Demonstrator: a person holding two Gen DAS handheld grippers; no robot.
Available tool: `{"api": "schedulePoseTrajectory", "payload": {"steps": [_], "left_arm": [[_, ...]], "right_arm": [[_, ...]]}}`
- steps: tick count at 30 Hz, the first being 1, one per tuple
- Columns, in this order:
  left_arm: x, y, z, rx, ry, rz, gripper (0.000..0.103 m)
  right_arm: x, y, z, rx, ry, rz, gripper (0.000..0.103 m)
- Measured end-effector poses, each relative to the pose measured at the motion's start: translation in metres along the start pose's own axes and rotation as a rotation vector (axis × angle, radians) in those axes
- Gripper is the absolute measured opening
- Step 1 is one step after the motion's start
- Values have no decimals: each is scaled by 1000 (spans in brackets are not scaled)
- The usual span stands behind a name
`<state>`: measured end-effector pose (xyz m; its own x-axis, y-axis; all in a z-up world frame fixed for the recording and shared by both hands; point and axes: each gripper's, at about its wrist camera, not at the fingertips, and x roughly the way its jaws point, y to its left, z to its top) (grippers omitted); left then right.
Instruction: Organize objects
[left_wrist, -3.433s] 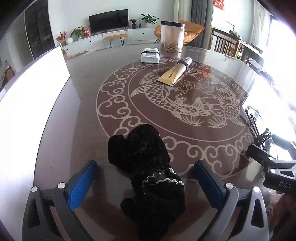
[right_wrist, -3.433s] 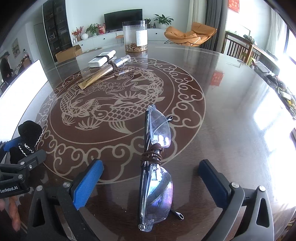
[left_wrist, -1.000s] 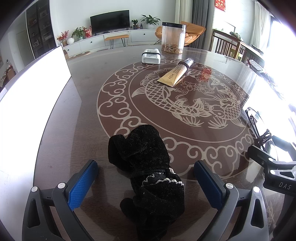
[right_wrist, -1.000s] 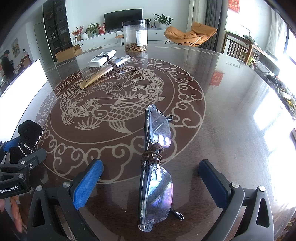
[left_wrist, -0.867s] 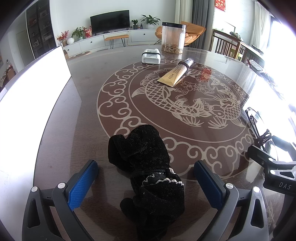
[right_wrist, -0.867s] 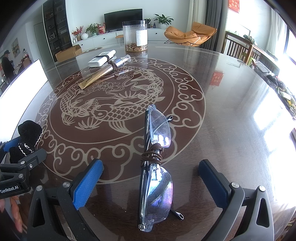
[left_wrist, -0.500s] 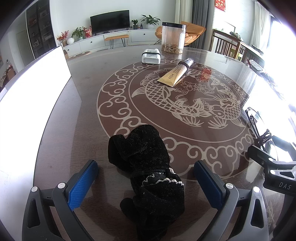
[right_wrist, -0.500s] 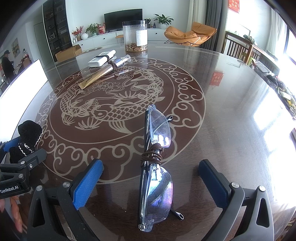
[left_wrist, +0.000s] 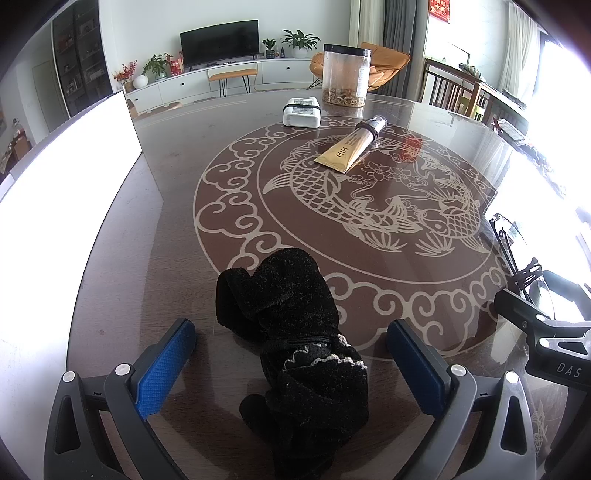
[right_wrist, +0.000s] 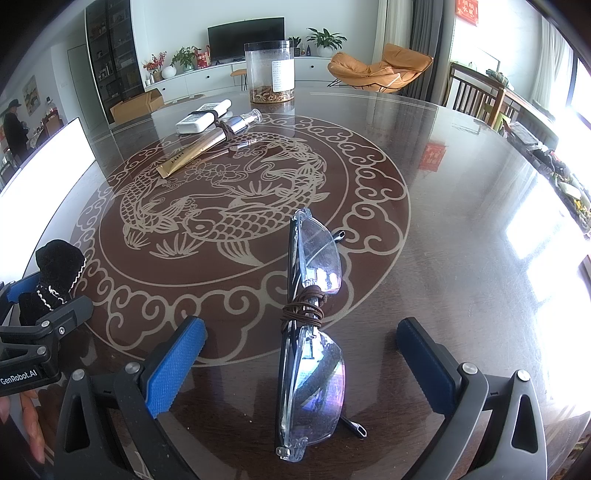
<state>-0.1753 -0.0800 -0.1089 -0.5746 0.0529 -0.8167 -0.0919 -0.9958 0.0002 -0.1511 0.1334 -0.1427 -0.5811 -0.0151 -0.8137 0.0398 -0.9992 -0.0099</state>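
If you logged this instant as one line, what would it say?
left gripper: open, straddling black glove | right gripper: open, straddling glasses | nothing gripped | both items on table

Wide bare table (right_wrist: 461, 221) right of the safety glasses (right_wrist: 312, 325); gold tube (left_wrist: 349, 147), white remote (left_wrist: 301, 112) and clear jar (left_wrist: 345, 75) crowd the far side.

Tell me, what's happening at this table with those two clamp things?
A person holds a gripper in each hand, tidying the table. The left gripper sits open around a black glove; the right gripper sits open around folded glasses tied with a brown band. Neither is gripped yet. A gold tube lies farther off.
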Motion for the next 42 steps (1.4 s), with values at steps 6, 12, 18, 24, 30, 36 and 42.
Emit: {"api": "schedulePoseTrajectory", "payload": {"steps": [6, 12, 18, 24, 30, 36, 42], "left_arm": [[-1, 0, 1, -1, 0, 0, 103], [0, 0, 1, 0, 1, 0, 103], [-4, -1, 1, 53, 45, -36, 103], [-6, 20, 7, 35, 85, -64, 95], [-16, 23, 3, 93, 40, -58, 37], [-26, 17, -11, 85, 1, -89, 35], [-39, 23, -30, 35, -7, -141, 35]], "right_arm": [[0, 0, 0, 1, 0, 0, 103], [0, 0, 0, 1, 0, 0, 103], [0, 0, 0, 1, 0, 0, 103], [0, 0, 0, 1, 0, 0, 103], [0, 0, 0, 1, 0, 0, 103], [0, 0, 0, 2, 1, -1, 103], [-6, -13, 8, -53, 92, 178, 103]]}}
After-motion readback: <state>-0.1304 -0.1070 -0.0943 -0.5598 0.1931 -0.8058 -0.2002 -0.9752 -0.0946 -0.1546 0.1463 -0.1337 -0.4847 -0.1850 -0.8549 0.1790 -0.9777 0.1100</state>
